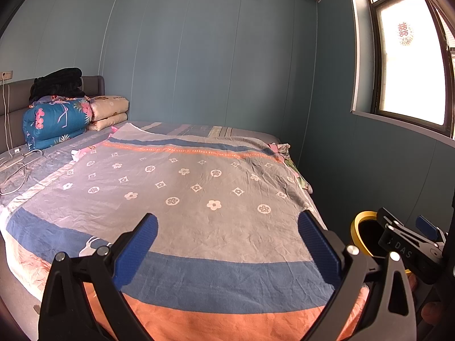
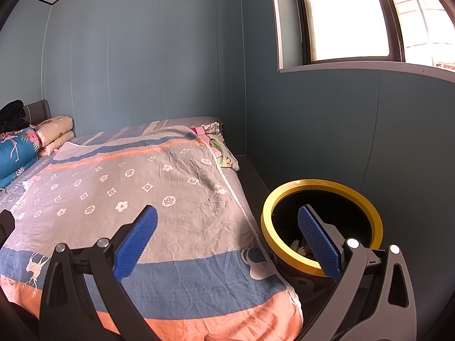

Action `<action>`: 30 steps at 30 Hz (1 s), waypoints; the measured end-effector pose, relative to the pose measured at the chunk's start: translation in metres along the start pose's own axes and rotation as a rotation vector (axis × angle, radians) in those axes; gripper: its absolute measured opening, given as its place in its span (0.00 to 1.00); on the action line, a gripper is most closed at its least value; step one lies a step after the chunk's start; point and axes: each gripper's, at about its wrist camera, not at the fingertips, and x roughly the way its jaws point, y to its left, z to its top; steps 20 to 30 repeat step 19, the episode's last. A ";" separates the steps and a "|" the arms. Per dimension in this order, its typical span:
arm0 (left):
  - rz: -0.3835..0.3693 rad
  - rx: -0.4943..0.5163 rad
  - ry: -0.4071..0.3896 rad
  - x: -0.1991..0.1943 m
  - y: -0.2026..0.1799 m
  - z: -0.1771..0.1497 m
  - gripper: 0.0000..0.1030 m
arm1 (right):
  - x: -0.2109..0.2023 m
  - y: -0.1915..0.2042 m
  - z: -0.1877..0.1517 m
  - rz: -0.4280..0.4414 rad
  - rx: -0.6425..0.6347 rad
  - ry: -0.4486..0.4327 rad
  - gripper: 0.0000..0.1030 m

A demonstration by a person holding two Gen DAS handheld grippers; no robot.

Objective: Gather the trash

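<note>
A bedroom with blue-grey panelled walls: much of the trash bin (image 2: 321, 224) is hidden, its dark body cut off behind the right gripper (image 2: 227, 241) and the bed's edge, and only a scrap of pale crumpled litter (image 2: 298, 246) shows at the bottom of its black interior; what it is cannot be made out. The round bin, ringed by a glossy yellow rim, stands on the floor at 3 o'clock of the bed, just beside the mattress. Both grippers hang empty with jaws spread wide, the left gripper (image 1: 227, 244) over the foot of the wrinkled cotton bedsheet (image 1: 182, 187), printed with white flowers and blue and orange bands. At 10 o'clock, folded quilts (image 1: 57, 122) are stacked against a padded grey headboard (image 1: 93, 83), under a dark bundle. White cables (image 1: 17, 167) trail at 9 o'clock.
</note>
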 end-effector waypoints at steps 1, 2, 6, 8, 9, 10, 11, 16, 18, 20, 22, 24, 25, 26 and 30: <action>0.000 0.000 0.000 0.000 0.000 0.000 0.92 | 0.000 0.000 0.000 0.000 0.000 0.000 0.92; 0.002 0.000 0.000 0.000 0.000 0.000 0.92 | 0.000 0.000 0.000 0.000 0.000 0.000 0.92; 0.000 -0.013 0.005 0.001 0.002 -0.001 0.92 | 0.000 0.000 0.000 0.001 0.001 0.002 0.92; 0.001 -0.018 0.007 0.002 0.003 -0.001 0.92 | 0.001 0.000 -0.001 0.000 0.001 0.002 0.92; 0.001 -0.018 0.007 0.002 0.003 -0.001 0.92 | 0.001 0.000 -0.001 0.000 0.001 0.003 0.92; 0.001 -0.018 0.009 0.003 0.002 -0.001 0.92 | 0.001 0.000 -0.001 0.001 0.001 0.006 0.92; 0.002 -0.017 0.012 0.003 0.002 -0.001 0.92 | 0.001 0.000 -0.001 0.002 0.001 0.007 0.92; 0.002 -0.001 0.016 0.003 -0.001 -0.001 0.92 | 0.002 0.000 -0.001 0.003 0.001 0.012 0.92; 0.000 -0.001 0.016 0.003 -0.001 -0.001 0.92 | 0.003 0.000 -0.001 0.003 0.001 0.012 0.92; 0.000 -0.001 0.016 0.003 -0.001 -0.001 0.92 | 0.003 0.000 -0.001 0.003 0.002 0.012 0.92; 0.000 -0.001 0.016 0.003 -0.001 -0.001 0.92 | 0.003 0.000 -0.001 0.003 0.002 0.012 0.92; 0.000 -0.001 0.016 0.003 -0.001 -0.001 0.92 | 0.003 0.000 -0.001 0.003 0.002 0.012 0.92; 0.000 -0.001 0.016 0.003 -0.001 -0.001 0.92 | 0.003 0.000 -0.001 0.003 0.002 0.012 0.92; 0.000 -0.001 0.016 0.003 -0.001 -0.001 0.92 | 0.003 0.000 -0.001 0.003 0.002 0.012 0.92; 0.000 -0.001 0.016 0.003 -0.001 -0.001 0.92 | 0.003 0.000 -0.001 0.003 0.002 0.012 0.92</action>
